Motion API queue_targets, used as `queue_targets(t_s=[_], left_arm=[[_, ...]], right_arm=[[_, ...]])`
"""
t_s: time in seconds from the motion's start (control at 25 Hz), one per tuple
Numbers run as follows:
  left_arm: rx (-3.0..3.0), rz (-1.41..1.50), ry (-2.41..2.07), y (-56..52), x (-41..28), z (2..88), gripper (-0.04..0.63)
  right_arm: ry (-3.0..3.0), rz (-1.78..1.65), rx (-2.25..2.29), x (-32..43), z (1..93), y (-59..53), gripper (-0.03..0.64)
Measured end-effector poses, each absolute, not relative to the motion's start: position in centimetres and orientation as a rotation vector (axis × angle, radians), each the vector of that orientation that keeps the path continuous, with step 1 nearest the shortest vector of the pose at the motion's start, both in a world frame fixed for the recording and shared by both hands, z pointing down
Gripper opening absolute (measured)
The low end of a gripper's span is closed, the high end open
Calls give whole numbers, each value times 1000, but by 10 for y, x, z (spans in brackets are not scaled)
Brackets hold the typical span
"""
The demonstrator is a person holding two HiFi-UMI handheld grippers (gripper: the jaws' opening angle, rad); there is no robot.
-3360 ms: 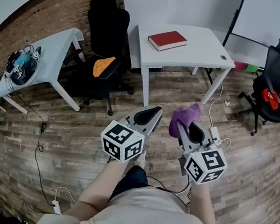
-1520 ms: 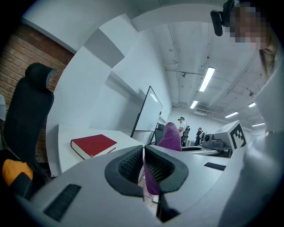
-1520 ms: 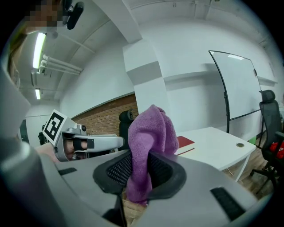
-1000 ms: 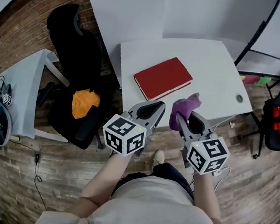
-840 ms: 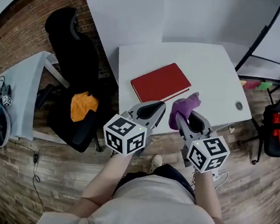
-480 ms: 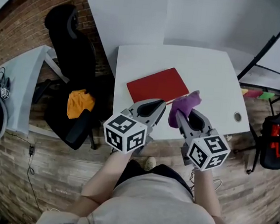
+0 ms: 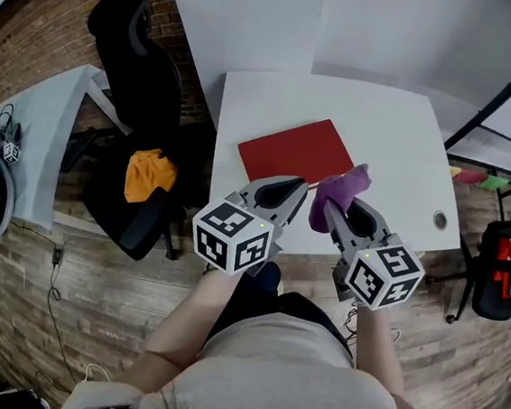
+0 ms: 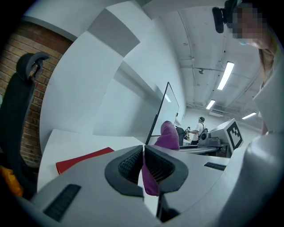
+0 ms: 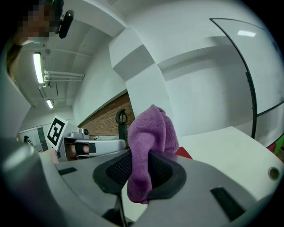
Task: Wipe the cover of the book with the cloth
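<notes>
White bench (image 7: 400, 123) ahead carries one red book (image 7: 297, 151), lying flat near the front edge. My two forearms reach forward side by side, at the book's 6 o'clock. My left gripper (image 7: 286, 191) is pressed almost together on nothing. My right gripper (image 7: 328, 205) pinches one purple cloth (image 7: 339, 188), bunched upright by the book's 5 o'clock corner.

White table (image 7: 387, 122), black office chair (image 7: 131, 45), orange bundle (image 7: 150, 173) on its seat, brick wall (image 7: 63, 6)
</notes>
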State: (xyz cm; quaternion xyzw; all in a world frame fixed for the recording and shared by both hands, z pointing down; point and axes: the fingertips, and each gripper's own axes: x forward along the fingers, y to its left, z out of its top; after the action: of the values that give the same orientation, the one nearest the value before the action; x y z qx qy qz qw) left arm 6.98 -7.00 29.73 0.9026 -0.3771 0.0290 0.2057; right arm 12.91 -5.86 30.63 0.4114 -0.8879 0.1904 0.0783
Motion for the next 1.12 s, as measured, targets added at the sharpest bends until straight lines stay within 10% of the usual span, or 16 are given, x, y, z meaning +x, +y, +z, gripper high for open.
queue_targets(t_s=[1.12], left_arm=[[2427,106,-988,-159,13,325,29]], right_arm=[[-2517,642,1262,98,328,-151,98]])
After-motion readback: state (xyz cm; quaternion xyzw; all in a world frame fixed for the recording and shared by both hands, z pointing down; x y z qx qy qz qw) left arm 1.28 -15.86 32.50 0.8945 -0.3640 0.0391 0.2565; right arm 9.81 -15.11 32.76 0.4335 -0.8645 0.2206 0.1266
